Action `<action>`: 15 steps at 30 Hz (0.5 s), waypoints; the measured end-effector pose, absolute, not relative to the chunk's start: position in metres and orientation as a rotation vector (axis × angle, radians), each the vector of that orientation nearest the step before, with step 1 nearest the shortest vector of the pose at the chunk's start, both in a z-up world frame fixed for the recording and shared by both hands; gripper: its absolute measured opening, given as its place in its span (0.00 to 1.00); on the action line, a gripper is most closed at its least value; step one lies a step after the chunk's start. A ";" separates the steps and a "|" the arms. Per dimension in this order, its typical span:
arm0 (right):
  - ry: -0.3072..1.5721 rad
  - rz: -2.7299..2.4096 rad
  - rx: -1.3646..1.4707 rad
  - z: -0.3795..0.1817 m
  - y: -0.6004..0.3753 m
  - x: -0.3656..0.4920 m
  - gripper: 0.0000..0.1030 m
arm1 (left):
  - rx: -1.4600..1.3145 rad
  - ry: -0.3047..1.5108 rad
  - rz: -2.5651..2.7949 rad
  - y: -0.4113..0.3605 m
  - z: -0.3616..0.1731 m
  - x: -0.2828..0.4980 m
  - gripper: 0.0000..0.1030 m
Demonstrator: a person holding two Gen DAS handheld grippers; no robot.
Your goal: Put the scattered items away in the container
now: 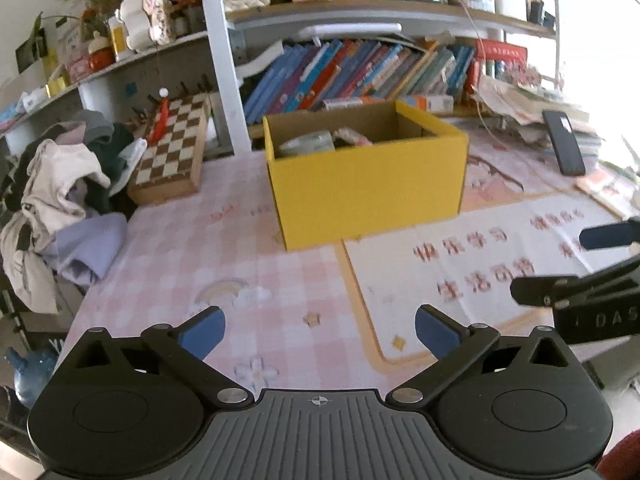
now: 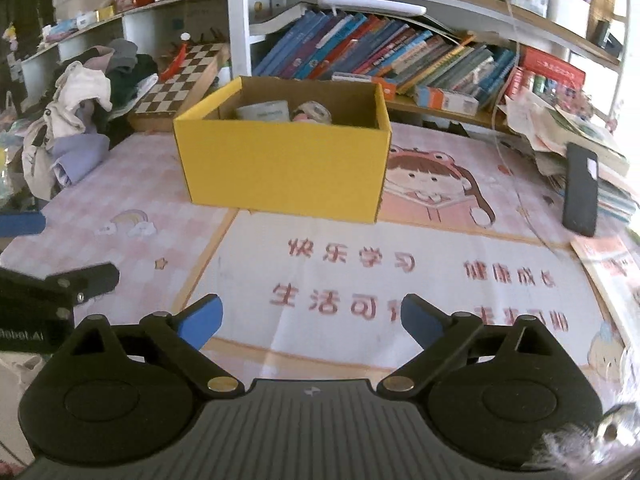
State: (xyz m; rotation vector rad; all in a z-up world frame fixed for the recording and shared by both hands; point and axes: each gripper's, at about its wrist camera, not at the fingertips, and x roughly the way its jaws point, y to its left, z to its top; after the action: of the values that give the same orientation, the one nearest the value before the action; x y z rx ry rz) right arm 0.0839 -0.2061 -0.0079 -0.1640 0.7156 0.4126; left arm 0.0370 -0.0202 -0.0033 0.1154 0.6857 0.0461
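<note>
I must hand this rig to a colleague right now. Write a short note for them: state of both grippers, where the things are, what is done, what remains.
Left gripper: open, empty, above the pink desk mat.
Right gripper: open, empty, above the mat's printed text.
Yellow box: at the middle of the mat, open top, at least two items already inside; what they are is unclear.
Done: the mat in front of the box shows no loose small items.
Left: a black phone leans on the paper pile at right; a clothes pile and a chessboard sit at left. Whether these belong in the box cannot be told.
</note>
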 end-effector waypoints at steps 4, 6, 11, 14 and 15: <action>0.705 0.402 -0.163 -0.008 -0.208 0.069 0.96 | 0.134 0.670 0.034 -0.024 -0.002 0.025 0.99; 0.706 0.402 -0.168 -0.009 -0.208 0.064 0.97 | 0.136 0.667 0.033 -0.025 -0.002 0.020 1.00; 0.711 0.406 -0.185 -0.009 -0.206 0.056 1.00 | 0.133 0.662 0.041 -0.024 0.001 0.013 1.00; 0.708 0.408 -0.197 -0.009 -0.204 0.053 1.00 | 0.130 0.664 0.048 -0.023 0.001 0.012 1.00; 0.707 0.410 -0.199 -0.009 -0.204 0.052 1.00 | 0.129 0.664 0.050 -0.023 0.001 0.011 1.00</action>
State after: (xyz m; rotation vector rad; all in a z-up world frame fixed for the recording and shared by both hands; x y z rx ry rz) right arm 0.0521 -0.2041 -0.0087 -0.1989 0.7073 0.4098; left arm 0.0111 -0.0233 0.0009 0.1294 0.6636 0.0497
